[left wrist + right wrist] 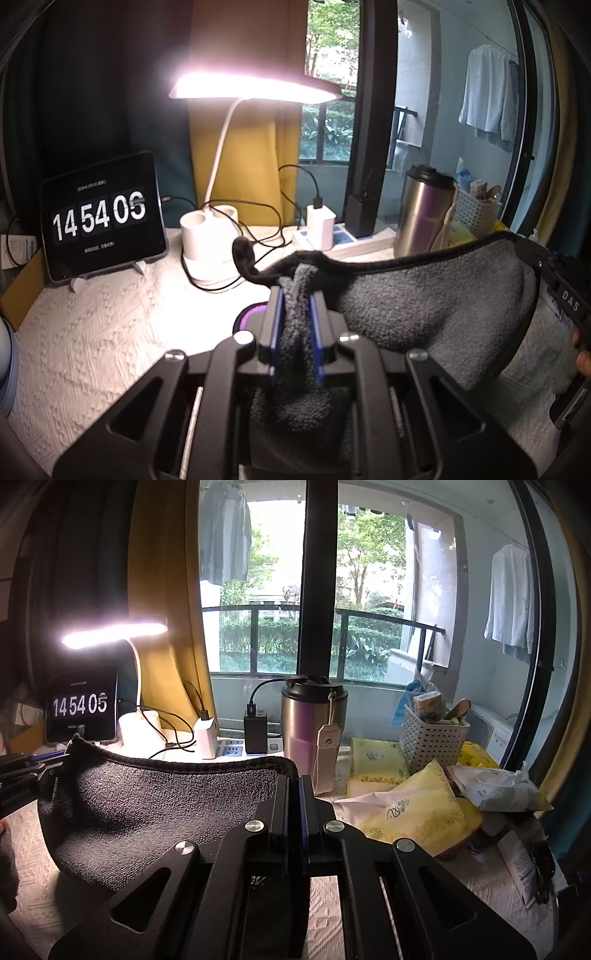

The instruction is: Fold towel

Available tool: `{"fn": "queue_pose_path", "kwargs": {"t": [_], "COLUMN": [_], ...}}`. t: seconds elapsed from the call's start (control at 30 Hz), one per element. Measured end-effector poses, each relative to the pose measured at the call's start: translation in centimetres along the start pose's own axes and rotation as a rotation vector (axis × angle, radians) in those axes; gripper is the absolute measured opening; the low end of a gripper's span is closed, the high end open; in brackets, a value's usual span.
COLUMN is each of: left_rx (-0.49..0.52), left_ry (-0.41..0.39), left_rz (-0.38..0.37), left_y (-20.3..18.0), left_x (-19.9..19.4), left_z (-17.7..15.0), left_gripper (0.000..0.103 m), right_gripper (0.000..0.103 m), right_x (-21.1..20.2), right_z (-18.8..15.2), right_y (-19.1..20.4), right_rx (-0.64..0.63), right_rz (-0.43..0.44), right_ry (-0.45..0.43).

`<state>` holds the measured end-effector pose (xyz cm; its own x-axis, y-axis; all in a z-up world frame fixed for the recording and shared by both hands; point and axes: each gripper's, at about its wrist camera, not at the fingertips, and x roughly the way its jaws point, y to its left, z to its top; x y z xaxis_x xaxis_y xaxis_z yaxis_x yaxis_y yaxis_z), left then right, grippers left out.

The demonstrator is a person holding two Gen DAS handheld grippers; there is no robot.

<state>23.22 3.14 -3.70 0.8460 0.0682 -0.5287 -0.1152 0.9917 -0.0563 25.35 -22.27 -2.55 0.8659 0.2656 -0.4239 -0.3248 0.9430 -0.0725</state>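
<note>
White quilted cloth covers the tabletop, cluttered at the back with a lit desk lamp, a clock tablet and a steel tumbler. We hold the grey towel up off the tabletop, stretched between both tools. Our left tool is clamped on a bunched corner, blue pads pinching thick terry. Our right tool is closed tight on the opposite corner at the black-bound hem. The towel sags in a curve between the two grips, so no clean fold is visible yet; we judge the task early, with the lay-down, the fold-over and any squaring still left. Fabric is a plush looped microfibre, dark grey, limp and heavy-draping, with a stitched black edge and a small hanging loop.
</note>
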Motion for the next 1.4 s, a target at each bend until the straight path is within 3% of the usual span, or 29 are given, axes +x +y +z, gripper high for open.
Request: {"fn": "queue_pose_path", "kwargs": {"t": [0.67, 1.4], "left_rx": [0.000, -0.054], "left_ry": [0.045, 0.278], "left_rz": [0.017, 0.002], "left_y": [0.7, 1.8], "left_x": [6.2, 13.6], "left_z": [0.1, -2.3], "left_gripper": [0.015, 0.017], "right_gripper": [0.005, 0.005], "right_x": [6.9, 12.6], "right_z": [-0.7, -3.3], "right_y": [0.0, 0.3], "right_rx": [-0.011, -0.018], "right_rz": [0.013, 0.017], "right_ry": [0.100, 0.309]}}
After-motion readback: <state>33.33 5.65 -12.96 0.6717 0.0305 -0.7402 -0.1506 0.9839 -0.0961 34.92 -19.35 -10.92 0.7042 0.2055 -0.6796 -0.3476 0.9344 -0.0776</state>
